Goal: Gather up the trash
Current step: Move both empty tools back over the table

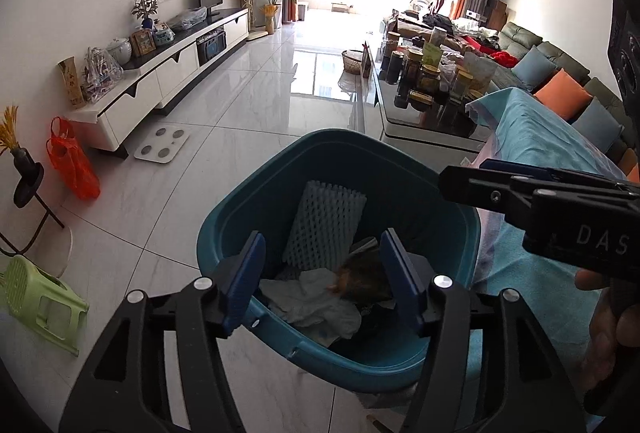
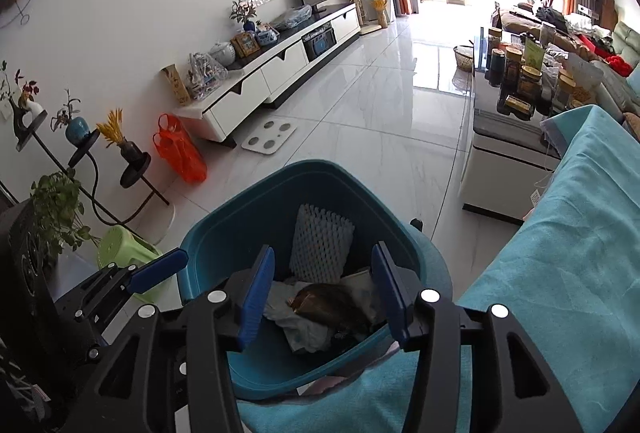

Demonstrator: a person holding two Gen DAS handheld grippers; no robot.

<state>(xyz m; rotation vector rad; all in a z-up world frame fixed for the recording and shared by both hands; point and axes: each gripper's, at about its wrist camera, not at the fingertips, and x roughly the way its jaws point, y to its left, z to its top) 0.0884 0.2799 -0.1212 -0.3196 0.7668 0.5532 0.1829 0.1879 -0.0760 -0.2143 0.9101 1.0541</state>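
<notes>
A teal bin (image 1: 332, 141) (image 2: 320, 169) stands on the floor against a teal-clothed table. Inside it lie a white foam net (image 1: 324, 225) (image 2: 322, 245), crumpled white paper (image 1: 316, 305) (image 2: 304, 333) and a brown wrapper (image 1: 360, 277) (image 2: 324, 303), which is blurred in the left wrist view. My left gripper (image 1: 323, 245) hangs open over the bin with nothing pressed between its pads. My right gripper (image 2: 323, 257) is also open above the bin and holds nothing. Each gripper's fingers (image 1: 504, 169) (image 2: 160, 269) reach into the edge of the other's view.
The teal cloth (image 2: 560, 253) covers the table at right. An orange bag (image 2: 178, 153), a green stool (image 2: 124, 249), plant stands and a white scale (image 2: 268, 137) are on the left. A TV cabinet lines the wall. A jar-laden coffee table (image 2: 512, 153) is ahead on the right.
</notes>
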